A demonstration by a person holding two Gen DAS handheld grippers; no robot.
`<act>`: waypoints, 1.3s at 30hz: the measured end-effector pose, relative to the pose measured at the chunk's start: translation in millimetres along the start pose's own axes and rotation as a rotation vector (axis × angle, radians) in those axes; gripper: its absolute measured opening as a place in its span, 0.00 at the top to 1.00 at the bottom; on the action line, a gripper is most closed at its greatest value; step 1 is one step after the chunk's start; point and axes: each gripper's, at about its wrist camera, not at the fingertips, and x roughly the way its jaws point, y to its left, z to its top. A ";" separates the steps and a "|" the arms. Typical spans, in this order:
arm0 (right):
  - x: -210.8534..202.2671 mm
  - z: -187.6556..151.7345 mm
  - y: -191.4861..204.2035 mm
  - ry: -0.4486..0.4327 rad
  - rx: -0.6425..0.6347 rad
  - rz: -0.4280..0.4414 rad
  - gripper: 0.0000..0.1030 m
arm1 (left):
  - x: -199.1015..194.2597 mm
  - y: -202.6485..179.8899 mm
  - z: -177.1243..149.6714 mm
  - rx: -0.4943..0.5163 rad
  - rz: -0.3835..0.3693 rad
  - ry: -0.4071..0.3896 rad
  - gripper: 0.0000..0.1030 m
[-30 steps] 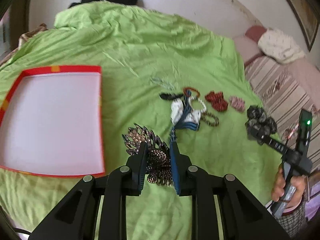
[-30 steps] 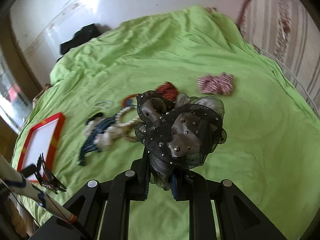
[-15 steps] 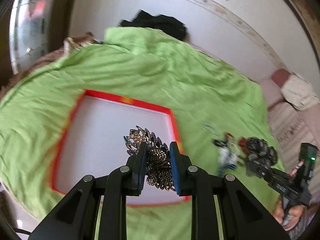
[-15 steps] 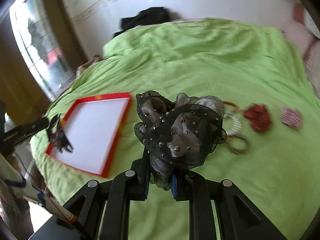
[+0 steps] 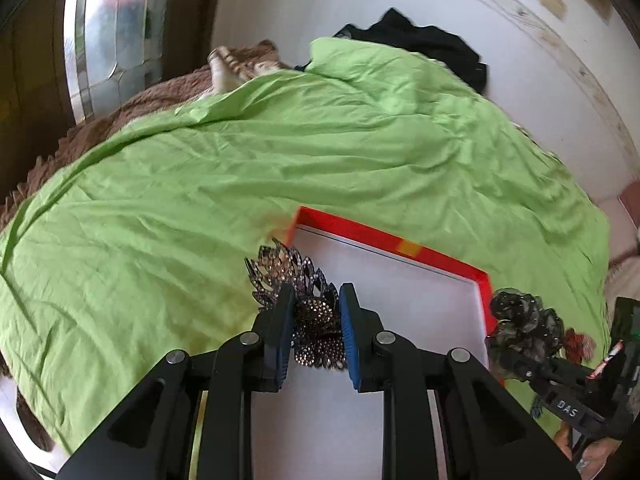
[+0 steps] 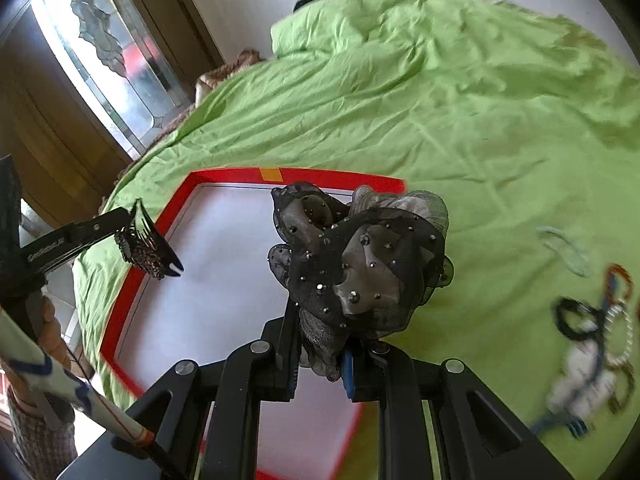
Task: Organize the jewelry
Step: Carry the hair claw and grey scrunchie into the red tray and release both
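Left wrist view: the left claw (image 5: 314, 328) grips a bronze rhinestone-studded leaf-shaped hair comb (image 5: 298, 300), its blue-padded jaws pressed on the comb's sides, above the near-left corner of the shallow white tray with a red rim (image 5: 440, 262). The tray lies on the bed's wrinkled lime-green sheet (image 5: 200, 184).

In the right wrist view, the right claw (image 6: 320, 364) is clamped on a black sheer studded fabric scrunchie (image 6: 360, 264), held over the tray's right part. A blurred heap of bead bracelets and blue cords (image 6: 592, 352) lies on the sheet well right of the tray. A black garment (image 5: 432, 46) lies beyond the tray, at the sheet's far edge.
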 end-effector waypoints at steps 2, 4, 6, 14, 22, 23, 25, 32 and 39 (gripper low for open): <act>18.1 8.7 -2.1 0.023 0.014 -0.013 0.83 | 8.2 5.6 3.1 -0.012 -0.016 -0.002 0.79; 29.2 13.4 -4.3 0.038 0.024 -0.020 0.83 | 11.8 7.0 6.0 -0.017 -0.031 -0.003 0.79; 35.7 14.4 -6.4 0.044 0.025 -0.036 0.82 | 15.5 6.1 8.7 -0.015 -0.021 -0.009 0.78; 41.7 18.6 -8.8 0.021 0.001 -0.077 0.54 | 24.7 5.3 12.2 -0.037 -0.006 -0.016 0.62; 13.8 18.4 -1.4 -0.055 -0.042 -0.117 0.27 | 3.4 13.2 17.4 -0.116 -0.040 -0.071 0.38; 8.3 14.4 -3.5 -0.055 -0.036 -0.109 0.27 | 0.9 12.9 17.3 -0.118 -0.043 -0.072 0.38; -0.3 -0.5 -8.1 -0.036 -0.023 -0.131 0.27 | -8.2 11.2 14.6 -0.122 -0.052 -0.085 0.37; -5.1 -73.8 -14.2 0.095 -0.007 -0.134 0.77 | -39.1 -3.9 -3.0 -0.098 -0.024 -0.122 0.36; -16.3 -102.1 6.8 0.115 -0.022 -0.123 0.88 | -69.2 -36.4 -22.6 -0.036 -0.046 -0.127 0.36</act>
